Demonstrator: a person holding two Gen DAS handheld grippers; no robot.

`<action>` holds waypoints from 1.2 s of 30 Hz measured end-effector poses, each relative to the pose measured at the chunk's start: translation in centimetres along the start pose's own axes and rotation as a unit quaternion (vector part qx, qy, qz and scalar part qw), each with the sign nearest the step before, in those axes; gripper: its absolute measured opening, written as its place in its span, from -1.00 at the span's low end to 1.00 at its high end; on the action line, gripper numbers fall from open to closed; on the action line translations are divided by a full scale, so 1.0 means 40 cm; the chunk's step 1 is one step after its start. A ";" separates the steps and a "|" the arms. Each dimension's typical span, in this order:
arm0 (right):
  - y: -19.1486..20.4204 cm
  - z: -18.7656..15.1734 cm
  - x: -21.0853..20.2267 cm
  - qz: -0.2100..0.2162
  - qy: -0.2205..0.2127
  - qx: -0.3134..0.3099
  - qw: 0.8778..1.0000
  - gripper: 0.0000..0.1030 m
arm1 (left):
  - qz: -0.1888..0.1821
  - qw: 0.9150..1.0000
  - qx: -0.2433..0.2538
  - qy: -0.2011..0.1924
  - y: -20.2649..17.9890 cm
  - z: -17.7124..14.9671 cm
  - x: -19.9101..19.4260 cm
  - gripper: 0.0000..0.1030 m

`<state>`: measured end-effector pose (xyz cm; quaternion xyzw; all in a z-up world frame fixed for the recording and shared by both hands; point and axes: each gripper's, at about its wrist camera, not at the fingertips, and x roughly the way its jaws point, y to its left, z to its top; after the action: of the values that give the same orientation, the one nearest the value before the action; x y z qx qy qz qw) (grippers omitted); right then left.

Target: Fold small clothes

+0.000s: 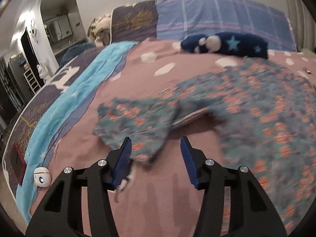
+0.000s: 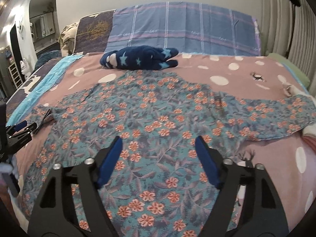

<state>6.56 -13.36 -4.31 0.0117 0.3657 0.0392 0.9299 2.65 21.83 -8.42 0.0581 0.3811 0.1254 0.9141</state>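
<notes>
Bed [image 2: 256, 79], pink dotted cover. Floral shirt [image 2: 150, 114] spread flat across it, the landmark for everything below.

Far left of shirt: blue strip of bedding [image 1: 65, 106] along the bed's edge; a small white round gadget [image 1: 41, 177] sits on it.

Shirt's left sleeve [image 1: 136, 122]: the left hand-held gripper [image 1: 156, 148] has its jaws part open, sleeve end lying between them. The pads do not appear to press on it, though the left pad stands close against the cloth edge; the picture is blurred, so contact is uncertain.

Shirt's middle: the right hand-held gripper [image 2: 158, 148] hangs over the body panel, jaws fairly wide, nothing held.

Beyond the shirt: dark blue starred fleece piece [image 2: 138, 59], just touching the shirt's top edge.

Shirt's right sleeve [image 2: 276, 114] stretches out flat toward the bed's right side.

Handling, as judged: thin, light, limp woven cloth; it will sag and crease, not hold shape. Best pinched at cuff or hem edge, where layers give the pads something to bite; a mid-panel pinch would bunch it.
</notes>
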 end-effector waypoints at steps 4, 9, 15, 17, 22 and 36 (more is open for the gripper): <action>0.003 -0.002 0.014 -0.004 0.010 0.006 1.000 0.37 | 0.000 1.000 0.012 0.027 0.012 -0.004 0.059 0.16; 0.001 -0.004 0.017 0.002 0.015 0.011 1.000 0.37 | -0.007 0.999 0.010 0.048 0.010 -0.002 0.118 0.06; -0.013 0.002 0.022 0.005 0.019 0.010 1.000 0.37 | -0.080 0.996 -0.032 0.022 0.045 0.073 0.080 -0.94; -0.012 0.011 0.029 0.025 0.027 0.011 0.999 0.37 | -0.108 0.994 -0.030 0.002 0.031 0.101 0.041 -0.94; 0.011 0.071 0.089 0.172 0.089 0.052 0.980 -0.29 | -0.167 0.986 -0.001 -0.028 -0.054 0.123 -0.037 -0.94; 0.384 0.198 0.435 0.337 0.298 0.137 0.883 0.21 | -0.196 0.980 -0.022 0.009 -0.159 0.072 -0.017 -0.93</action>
<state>23.66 3.44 -9.54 0.2491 0.6011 0.3017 0.6969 5.41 15.51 -7.21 -0.0391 0.3903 -0.0478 0.9186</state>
